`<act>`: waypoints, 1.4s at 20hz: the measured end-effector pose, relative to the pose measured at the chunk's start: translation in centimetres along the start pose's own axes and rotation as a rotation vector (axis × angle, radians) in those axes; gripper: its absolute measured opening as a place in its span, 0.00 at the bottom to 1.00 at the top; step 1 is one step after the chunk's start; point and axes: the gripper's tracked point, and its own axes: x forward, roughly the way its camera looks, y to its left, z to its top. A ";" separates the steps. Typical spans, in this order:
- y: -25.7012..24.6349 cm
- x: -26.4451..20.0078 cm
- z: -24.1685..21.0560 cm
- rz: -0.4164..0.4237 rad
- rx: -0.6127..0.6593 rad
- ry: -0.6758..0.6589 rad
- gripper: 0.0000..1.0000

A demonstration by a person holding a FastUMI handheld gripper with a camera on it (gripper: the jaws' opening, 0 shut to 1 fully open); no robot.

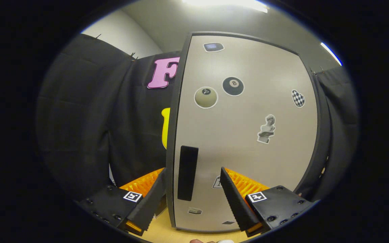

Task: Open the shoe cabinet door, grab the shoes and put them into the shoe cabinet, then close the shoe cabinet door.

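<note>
**A:** Entry, gripper view. What do you have, starting from the left?

**B:** I see black cloth [89,118] hanging as the booth wall. Next comes the left finger [149,204], which lies just outside the cabinet door's [241,141] left edge. The door is pale with a dark frame and looks shut.

**A:** Handle?

**B:** I log a dark vertical handle [187,172] near the door's left edge, between the fingers and closer to the left one. The right finger [236,199] lies across the door's lower face.

**A:** Gripper [192,201] state?

**B:** Fingers spread wide, gripping nothing. I can't tell whether either touches the door. Stickers sit higher up: an eight-ball [233,86], a bust [267,129], a checkered heart [298,98].
</note>
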 end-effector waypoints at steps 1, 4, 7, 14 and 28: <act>0.4 0.7 -0.2 -0.001 -0.005 0.003 0.97; 0.4 2.3 -1.0 -0.025 -0.016 0.029 0.97; 0.1 3.4 -1.9 -0.050 0.002 0.062 0.95; 0.8 4.6 -2.3 -0.065 0.083 0.103 0.39; 0.9 -0.3 -2.5 0.008 0.097 0.109 0.10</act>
